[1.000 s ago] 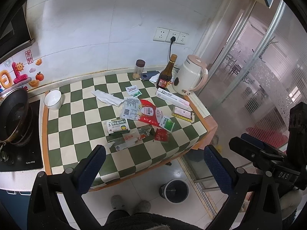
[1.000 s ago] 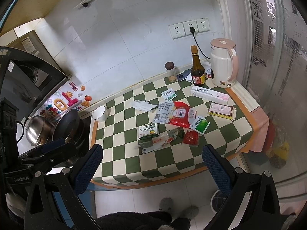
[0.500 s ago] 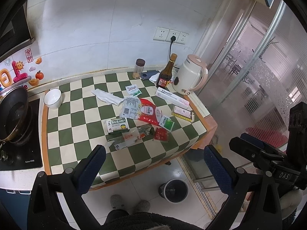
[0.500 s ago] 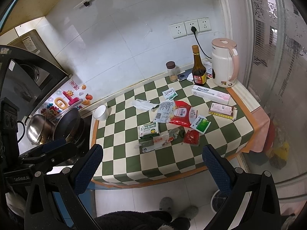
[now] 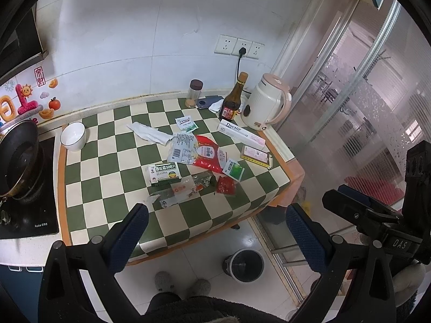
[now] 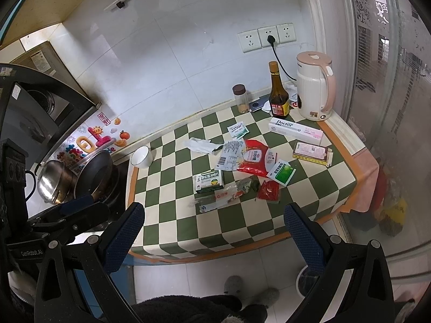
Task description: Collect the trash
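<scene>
Compared with a second ago, almost nothing is changed: the table is seen a touch nearer and lower in both views, and not one wrapper is displaced. It is judged that collection is not yet begun and that only a slow approach is being made.

The left gripper [image 5: 215, 238] is held wide open with nothing between its blue pads, well short of the table's near edge. The right gripper [image 6: 214, 238] is likewise spread wide and empty.

The trash is scattered over the middle of the checked tablecloth [image 5: 89, 188]. A red packet [image 5: 206, 154] is laid at the centre, with a printed clear wrapper [image 5: 181, 148] touching it at 9 o'clock. A crumpled tissue [image 5: 149, 133] is found at 10 o'clock, a green medicine box [image 5: 164, 173] at 7 o'clock, a torn clear wrapper [image 5: 179, 189] nearer still, and a small red sachet [image 5: 225, 185] at 5 o'clock. A green and white sachet [image 5: 233, 169] is overlapped against the red packet.

A bin [image 5: 243, 265] is seen on the floor below the table's near edge.
</scene>
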{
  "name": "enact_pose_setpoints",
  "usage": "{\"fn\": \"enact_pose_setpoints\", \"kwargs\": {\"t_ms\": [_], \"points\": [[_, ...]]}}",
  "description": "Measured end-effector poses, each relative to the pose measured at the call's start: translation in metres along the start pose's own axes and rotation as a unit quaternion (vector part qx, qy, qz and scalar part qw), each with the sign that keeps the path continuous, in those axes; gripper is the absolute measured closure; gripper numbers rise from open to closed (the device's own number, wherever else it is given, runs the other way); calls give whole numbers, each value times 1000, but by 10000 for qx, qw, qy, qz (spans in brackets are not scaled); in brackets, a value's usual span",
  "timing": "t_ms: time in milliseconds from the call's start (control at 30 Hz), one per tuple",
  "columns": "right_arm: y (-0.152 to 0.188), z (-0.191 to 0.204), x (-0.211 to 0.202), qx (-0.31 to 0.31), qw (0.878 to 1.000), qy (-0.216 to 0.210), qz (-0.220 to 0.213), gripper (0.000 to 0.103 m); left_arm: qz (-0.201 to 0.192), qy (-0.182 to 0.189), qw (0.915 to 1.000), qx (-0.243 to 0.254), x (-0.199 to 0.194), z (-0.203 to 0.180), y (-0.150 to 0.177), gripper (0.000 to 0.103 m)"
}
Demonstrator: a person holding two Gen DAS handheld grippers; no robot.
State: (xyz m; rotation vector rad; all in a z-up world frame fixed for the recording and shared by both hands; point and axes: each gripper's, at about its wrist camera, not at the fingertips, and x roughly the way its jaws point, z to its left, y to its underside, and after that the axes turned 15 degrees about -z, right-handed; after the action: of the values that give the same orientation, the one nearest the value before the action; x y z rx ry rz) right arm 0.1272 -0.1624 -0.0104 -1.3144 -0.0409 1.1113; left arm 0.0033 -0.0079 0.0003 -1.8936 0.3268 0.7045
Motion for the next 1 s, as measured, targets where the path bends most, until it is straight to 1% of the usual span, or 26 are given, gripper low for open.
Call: {"fn": "enact_pose_setpoints", "kwargs": {"t_ms": [200, 333, 567, 833, 1000], "points": [[-2, -2, 1, 4, 10000, -5, 10, 0, 20, 23, 10000, -6, 1, -1, 3, 0], [5, 0, 0, 7, 10000, -39, 40, 0, 21, 22, 10000, -1, 1, -1, 4, 0], [7, 1, 1, 17, 10000, -50, 50, 0, 27, 25, 10000, -8, 1, -1, 3, 0], [5, -1, 3, 31, 10000, -48, 65, 0, 59, 45, 10000, -3, 1, -3, 5, 0], [10, -1, 9, 59, 10000, 18, 52, 0, 70, 51, 10000, 26, 7, -1, 3, 0]]}}
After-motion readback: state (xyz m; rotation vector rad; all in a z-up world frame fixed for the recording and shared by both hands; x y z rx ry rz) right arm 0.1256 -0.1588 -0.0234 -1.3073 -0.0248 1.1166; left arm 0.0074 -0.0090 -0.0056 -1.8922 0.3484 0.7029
